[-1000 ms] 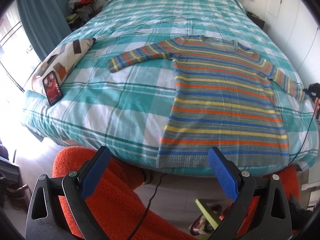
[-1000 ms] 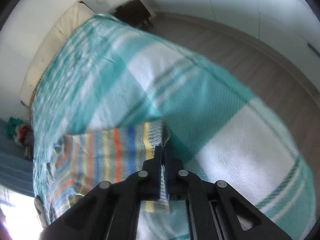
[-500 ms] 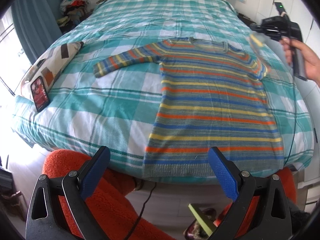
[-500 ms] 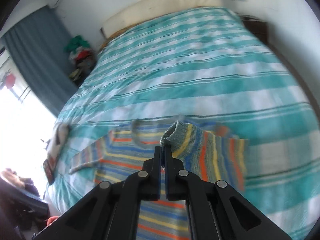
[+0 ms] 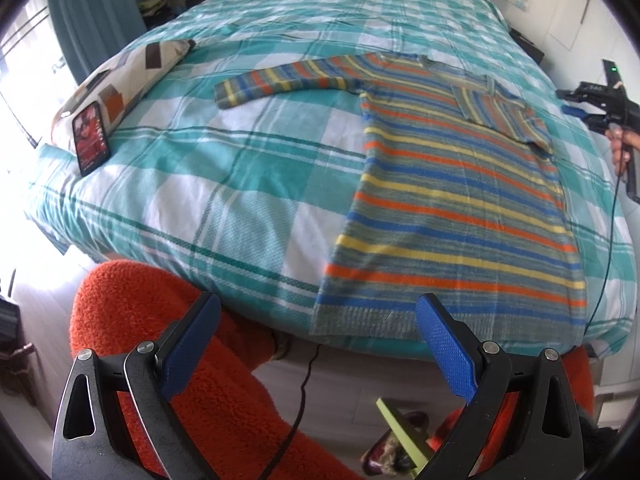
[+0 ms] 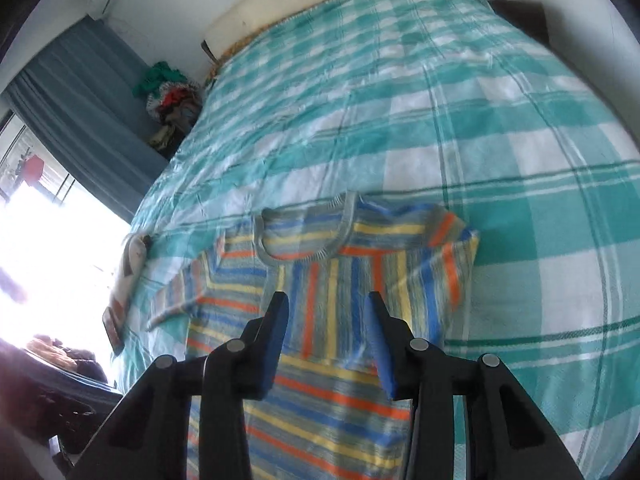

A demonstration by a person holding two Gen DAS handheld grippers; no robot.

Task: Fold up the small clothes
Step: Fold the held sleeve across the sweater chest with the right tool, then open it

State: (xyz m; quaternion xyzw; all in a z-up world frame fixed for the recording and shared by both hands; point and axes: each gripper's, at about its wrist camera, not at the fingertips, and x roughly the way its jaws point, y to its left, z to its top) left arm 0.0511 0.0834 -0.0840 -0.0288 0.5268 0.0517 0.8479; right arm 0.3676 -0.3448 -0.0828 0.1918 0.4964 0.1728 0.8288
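On the bed (image 5: 224,184), which has a teal and white checked cover, I see the striped sweater (image 5: 452,200) lying flat, with its hem at the near edge of the mattress and its neck toward the headboard. One sleeve (image 5: 280,80) is stretched out to the side, pointing toward the patterned pillow (image 5: 132,68). The other sleeve (image 6: 384,280) is folded inward and lies across the chest, just under the neck opening.

My left tongs (image 5: 320,348) are wide apart and hold nothing. They hover in front of the bed edge, below the sweater hem, over my orange trousers (image 5: 200,380).

My right tongs (image 6: 326,344) are also apart, with nothing between the blue pads. They hang just above the folded sleeve; I cannot tell if they touch the cloth. In the left wrist view I see the same right tongs (image 5: 580,114) at the far side of the bed, near the sweater's shoulder, held in my right hand (image 5: 624,148).

A phone (image 5: 91,136) with a red screen leans against the pillow, well apart from the sweater. A blue curtain (image 6: 80,112) hangs beside the bright window.
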